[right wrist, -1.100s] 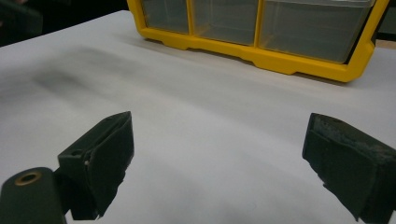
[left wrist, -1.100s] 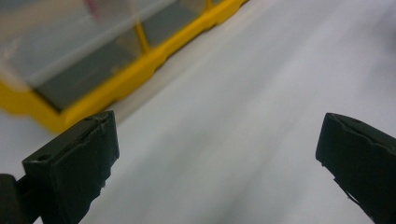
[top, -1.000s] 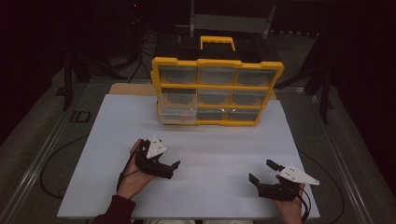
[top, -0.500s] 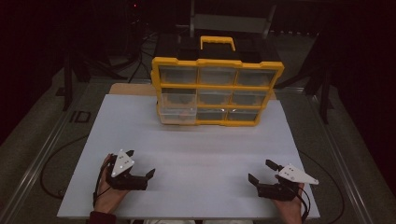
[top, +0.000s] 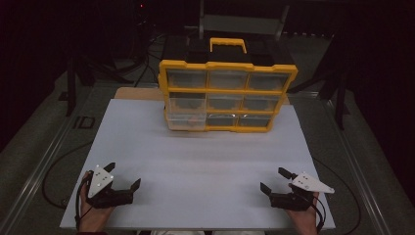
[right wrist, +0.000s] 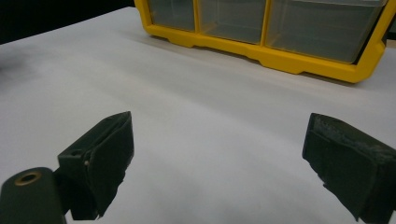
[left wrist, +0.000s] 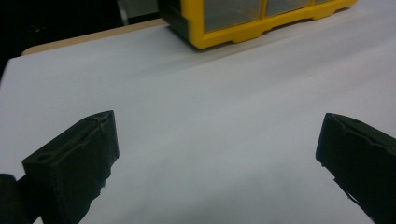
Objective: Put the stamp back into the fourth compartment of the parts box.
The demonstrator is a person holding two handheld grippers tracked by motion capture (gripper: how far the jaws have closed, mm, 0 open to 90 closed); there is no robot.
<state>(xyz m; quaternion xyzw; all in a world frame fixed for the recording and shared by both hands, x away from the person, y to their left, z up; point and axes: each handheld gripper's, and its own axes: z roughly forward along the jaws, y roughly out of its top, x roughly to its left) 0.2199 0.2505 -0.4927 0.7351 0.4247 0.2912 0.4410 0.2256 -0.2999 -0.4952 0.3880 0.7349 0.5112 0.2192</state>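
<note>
A yellow organiser box (top: pixel 227 95) with clear drawers and a black top with a yellow handle stands at the far middle of the white table (top: pixel 205 156). Its bottom-left drawer (top: pixel 185 119) sticks out a little. My left gripper (top: pixel 123 175) rests open near the front left corner, nothing between its jaws. My right gripper (top: pixel 275 180) rests open near the front right corner, also holding nothing. The box's lower edge (left wrist: pixel 261 25) appears far ahead in the left gripper view, and its drawers (right wrist: pixel 280 28) in the right gripper view.
The white table's front edge (top: pixel 195 229) lies just under both hands. A wooden board (top: pixel 137 93) peeks out behind the table's left rear. Cables (top: pixel 54 176) trail on the dark floor at left. Dark stands surround the table.
My left gripper has drawn back from mid-table toward the front left corner and come to rest there, still open. The right gripper has stayed put.
</note>
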